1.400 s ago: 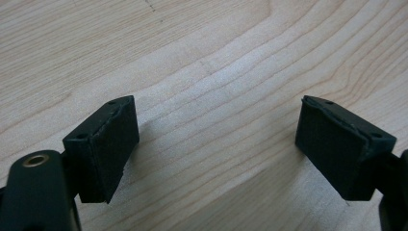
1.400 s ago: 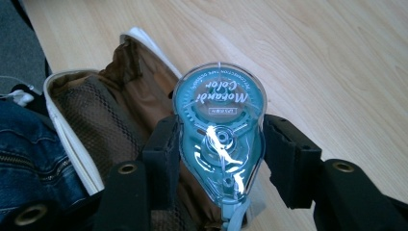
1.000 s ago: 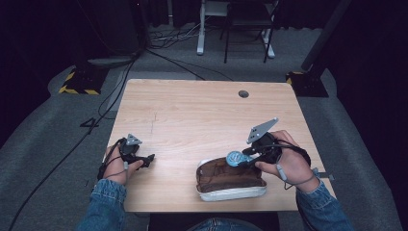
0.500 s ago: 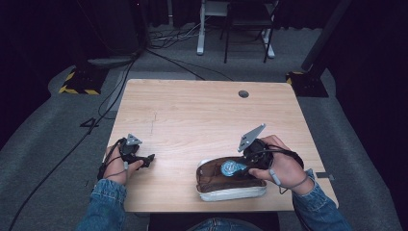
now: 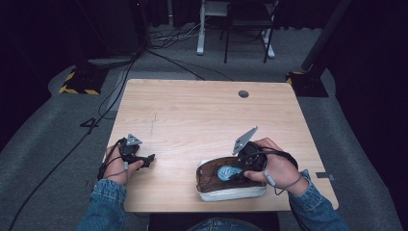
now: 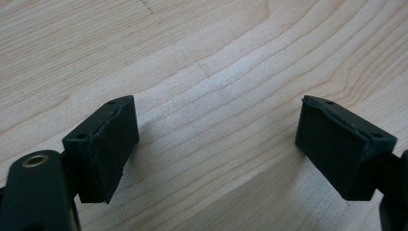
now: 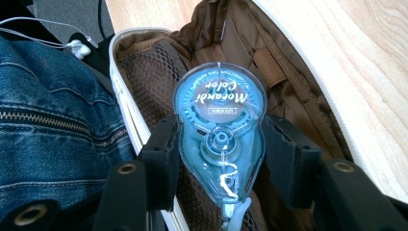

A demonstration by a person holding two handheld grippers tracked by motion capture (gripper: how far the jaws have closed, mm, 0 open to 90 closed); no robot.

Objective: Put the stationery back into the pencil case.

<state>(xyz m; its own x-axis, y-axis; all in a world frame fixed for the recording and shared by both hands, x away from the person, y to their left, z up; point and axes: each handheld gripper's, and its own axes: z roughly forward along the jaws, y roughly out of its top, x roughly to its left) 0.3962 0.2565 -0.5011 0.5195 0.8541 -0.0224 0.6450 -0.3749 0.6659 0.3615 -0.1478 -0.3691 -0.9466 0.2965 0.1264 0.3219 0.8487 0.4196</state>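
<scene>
Right tool (image 7: 219,159) clamps tape dispenser (image 7: 220,130) over open pouch (image 7: 144,67).

You had two grippers, the left gripper (image 5: 150,159) and the right gripper (image 5: 235,173), one blue tape dispenser (image 7: 219,139), one open brown pencil case (image 5: 209,175) and one wooden table (image 5: 202,115) before you.

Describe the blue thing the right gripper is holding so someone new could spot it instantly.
Start at the wooden table and go to its near right edge, where an open pencil case with a brown lining lies. Over it, the right gripper clamps a correction tape dispenser: teardrop-shaped, translucent blue, the only blue item there.
</scene>
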